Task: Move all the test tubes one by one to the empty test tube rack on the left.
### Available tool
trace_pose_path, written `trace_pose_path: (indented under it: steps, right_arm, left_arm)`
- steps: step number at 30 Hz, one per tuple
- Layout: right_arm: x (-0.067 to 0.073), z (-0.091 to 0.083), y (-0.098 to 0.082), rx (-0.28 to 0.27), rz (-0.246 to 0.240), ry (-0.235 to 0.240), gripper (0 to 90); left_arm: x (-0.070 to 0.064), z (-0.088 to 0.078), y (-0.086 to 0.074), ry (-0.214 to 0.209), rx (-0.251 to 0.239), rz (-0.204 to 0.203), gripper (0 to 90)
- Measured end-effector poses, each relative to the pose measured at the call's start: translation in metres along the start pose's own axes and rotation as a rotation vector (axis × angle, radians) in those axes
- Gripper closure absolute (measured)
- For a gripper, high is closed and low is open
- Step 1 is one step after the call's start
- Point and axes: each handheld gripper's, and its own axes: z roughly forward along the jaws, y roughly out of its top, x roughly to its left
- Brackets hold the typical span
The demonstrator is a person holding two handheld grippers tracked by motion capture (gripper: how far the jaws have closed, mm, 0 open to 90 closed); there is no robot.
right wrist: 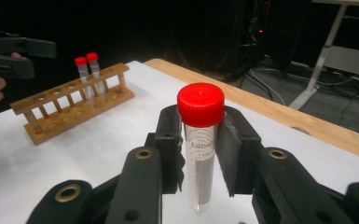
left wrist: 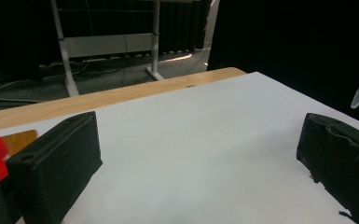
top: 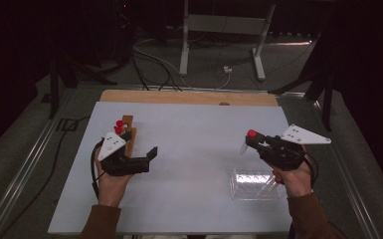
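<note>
One red-capped tube [right wrist: 200, 140] pinched upright in my right gripper [right wrist: 200, 154] fingers; left gripper [left wrist: 191, 154] fingers spread wide over the counter [top: 189, 149]; two tubes [right wrist: 87, 70] sit in the wooden rack [right wrist: 70, 105].

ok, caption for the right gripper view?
Right gripper shut on a red-capped tube, with the wooden rack holding two more tubes beyond.

Tube in my right gripper [right wrist: 200, 140]: clear smooth plastic tube with a glossy red screw cap [right wrist: 200, 154].
Gripper pads [right wrist: 170, 144]: I see matt black, rubbery-looking faces.
Rack: pale unpainted wooden test-tube rack [right wrist: 70, 109], dull grain.
Table top: matt pale grey sheet [top: 194, 144], smooth.
Table edge: light bare wood strip [top: 189, 97].
Box: clear glossy plastic box [top: 253, 184].
</note>
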Motion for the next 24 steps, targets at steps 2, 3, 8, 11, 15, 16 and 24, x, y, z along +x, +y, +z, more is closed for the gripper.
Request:
trace_pose_path:
  steps: [2, 3, 8, 11, 15, 16, 24]
  right_arm:
    - [0.003, 0.004, 0.002, 0.000, -0.002, 0.004, 71.0]
    - [0.004, 0.006, 0.003, -0.002, 0.000, 0.011, 70.9]
    - [0.008, 0.015, 0.005, 0.004, 0.003, 0.025, 70.9]
    - [0.011, 0.020, 0.007, 0.005, 0.001, 0.036, 70.9]
    - [0.016, 0.025, 0.008, 0.010, 0.002, 0.048, 70.9]
    - [0.017, 0.027, 0.008, 0.010, 0.000, 0.051, 70.9]
    - [0.026, 0.038, 0.006, 0.018, 0.010, 0.078, 70.9]
  left_arm:
    - [-0.004, 0.003, -0.001, -0.008, -0.002, -0.001, 0.6]
    - [-0.006, 0.004, -0.001, -0.013, -0.001, 0.001, 0.6]
    - [-0.015, 0.013, 0.000, -0.040, -0.004, 0.009, 0.6]
    - [-0.021, 0.018, 0.002, -0.054, -0.005, 0.017, 0.6]
    - [-0.030, 0.026, 0.004, -0.074, -0.005, 0.027, 0.6]
    - [-0.033, 0.028, 0.004, -0.075, -0.004, 0.031, 0.6]
    - [-0.053, 0.043, 0.004, -0.123, 0.002, 0.043, 0.6]
